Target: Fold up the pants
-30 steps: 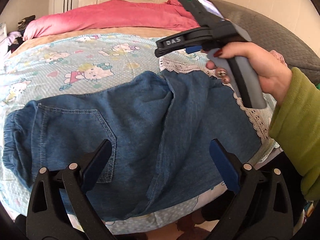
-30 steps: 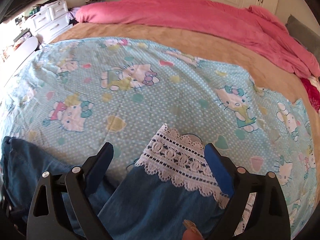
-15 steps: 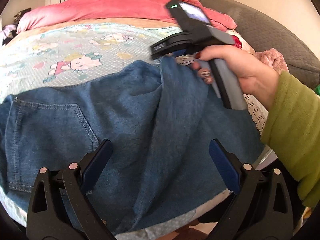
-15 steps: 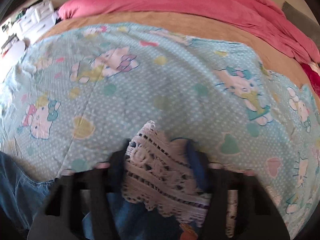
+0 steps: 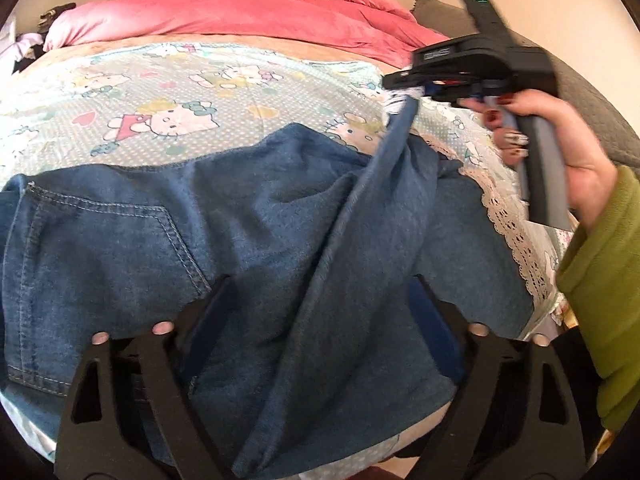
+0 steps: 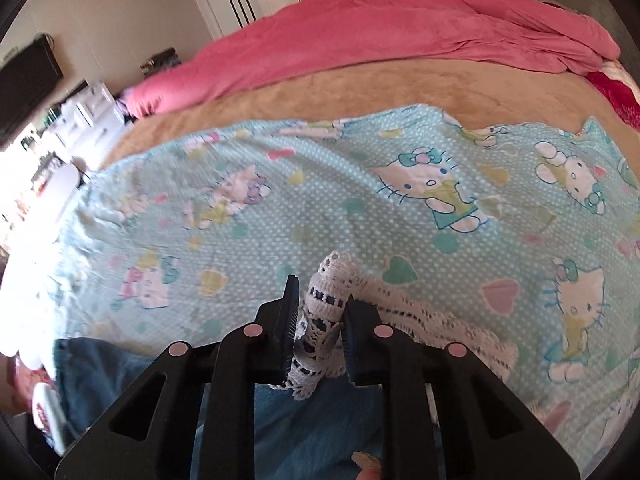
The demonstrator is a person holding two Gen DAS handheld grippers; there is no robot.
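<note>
Pants (image 5: 256, 216) of blue denim lie at the bed's near edge on a cartoon-cat sheet (image 5: 192, 96). Right gripper (image 6: 320, 320) pinches one lace-trimmed cuff (image 6: 326, 304), lifted above the sheet. Left gripper (image 5: 316, 320) hovers spread over the denim. Bare sheet stretches beyond, bounded by a pink duvet (image 5: 248, 12).

Blue denim pants (image 5: 256, 240) with a stitched back pocket lie spread across the near edge of the bed. One leg is raised off the rest by its white lace hem (image 6: 326, 312), forming a taut diagonal ridge; the other lace-trimmed hem lies flat.
</note>
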